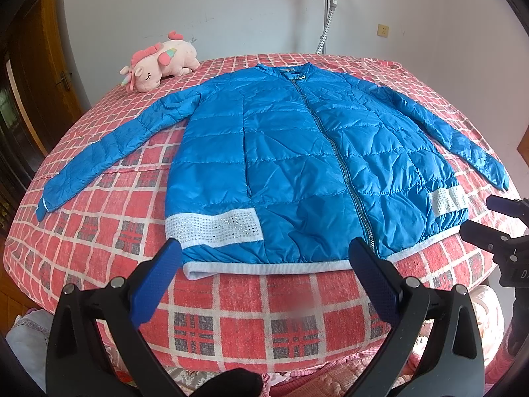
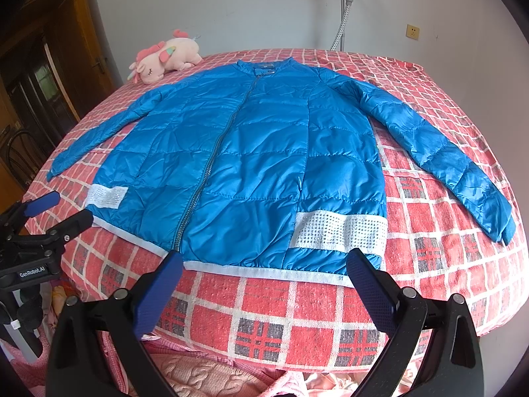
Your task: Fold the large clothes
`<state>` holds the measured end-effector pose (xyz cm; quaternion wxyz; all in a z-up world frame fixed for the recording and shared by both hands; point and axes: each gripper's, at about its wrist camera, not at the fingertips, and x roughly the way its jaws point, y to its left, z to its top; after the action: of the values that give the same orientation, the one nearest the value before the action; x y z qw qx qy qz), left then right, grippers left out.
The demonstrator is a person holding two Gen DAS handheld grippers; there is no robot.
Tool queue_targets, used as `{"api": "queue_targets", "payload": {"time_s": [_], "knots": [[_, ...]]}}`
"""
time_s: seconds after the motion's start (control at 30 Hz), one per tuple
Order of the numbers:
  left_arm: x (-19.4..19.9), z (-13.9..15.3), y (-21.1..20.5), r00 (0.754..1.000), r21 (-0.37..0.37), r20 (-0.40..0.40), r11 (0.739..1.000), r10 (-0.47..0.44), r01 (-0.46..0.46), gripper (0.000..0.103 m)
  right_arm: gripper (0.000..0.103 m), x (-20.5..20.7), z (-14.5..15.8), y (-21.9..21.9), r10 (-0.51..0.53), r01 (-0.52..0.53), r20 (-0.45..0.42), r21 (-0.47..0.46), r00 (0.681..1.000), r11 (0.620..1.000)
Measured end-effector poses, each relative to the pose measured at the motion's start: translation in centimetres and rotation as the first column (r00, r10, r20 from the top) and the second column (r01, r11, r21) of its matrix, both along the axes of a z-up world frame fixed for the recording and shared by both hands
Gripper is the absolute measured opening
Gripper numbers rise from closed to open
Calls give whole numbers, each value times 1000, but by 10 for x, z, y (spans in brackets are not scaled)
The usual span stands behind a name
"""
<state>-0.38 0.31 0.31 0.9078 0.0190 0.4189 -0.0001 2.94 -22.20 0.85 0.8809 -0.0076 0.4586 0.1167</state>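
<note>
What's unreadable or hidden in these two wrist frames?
- Collar label on the blue jacket: too small, both views.
- Blurred patch on the bedspread, left wrist view.
- Left gripper and right gripper bases: cut off by bottom edge.

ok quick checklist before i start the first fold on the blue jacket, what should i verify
1. Jacket lies flat, front up, on the bed: ok.
2. Zipper closed along the front: ok as far as visible.
3. Both sleeves spread out to the sides, left-side sleeve and right-side sleeve: ok.
4. Left gripper open and holding nothing, poised at the hem: ok.
5. Right gripper open and holding nothing, also at the hem: ok.
6. Plush toy near the jacket's shoulder, apart from it; whether it would obstruct a fold: cannot tell.
</note>
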Motion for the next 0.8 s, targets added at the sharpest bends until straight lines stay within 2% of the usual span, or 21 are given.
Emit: {"api": "queue_targets", "payload": {"time_s": [0.8], "knots": [[1, 1, 1, 1000, 1, 1, 1000, -2, 2, 100, 99, 1, 0, -1, -1, 1, 1, -1, 1000, 1000]]}}
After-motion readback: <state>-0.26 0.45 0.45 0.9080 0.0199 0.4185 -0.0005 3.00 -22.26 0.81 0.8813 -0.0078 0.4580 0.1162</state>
